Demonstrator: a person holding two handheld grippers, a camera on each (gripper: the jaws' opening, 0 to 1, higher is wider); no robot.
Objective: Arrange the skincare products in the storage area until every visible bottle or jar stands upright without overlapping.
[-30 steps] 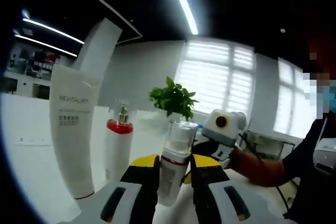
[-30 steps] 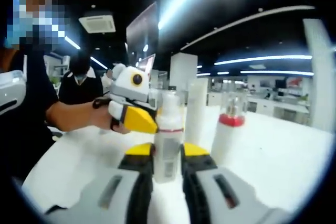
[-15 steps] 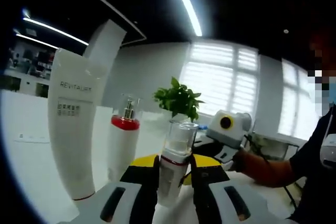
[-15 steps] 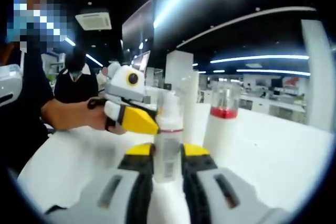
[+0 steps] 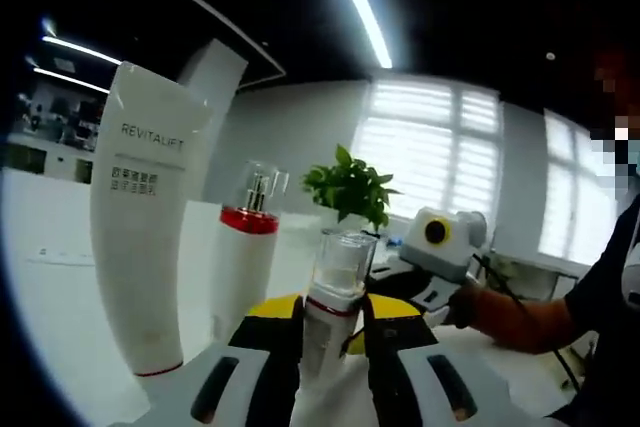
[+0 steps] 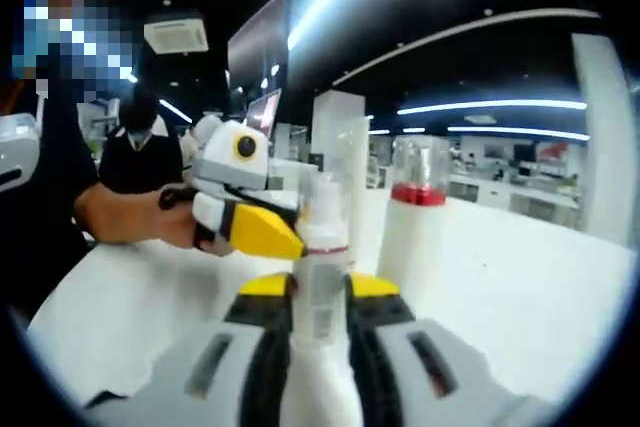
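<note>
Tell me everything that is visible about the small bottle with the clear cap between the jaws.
The small bottle has a white body, a thin red ring at the neck and a clear, glassy cap on top. It stands upright on the white table. The left gripper and the right gripper both close their jaws on its body from opposite sides. The right gripper view shows a label with small print on it.

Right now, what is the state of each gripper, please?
Left gripper: closed on the small bottle, which stands upright.
Right gripper: closed on the same small bottle from the opposite side.
</note>
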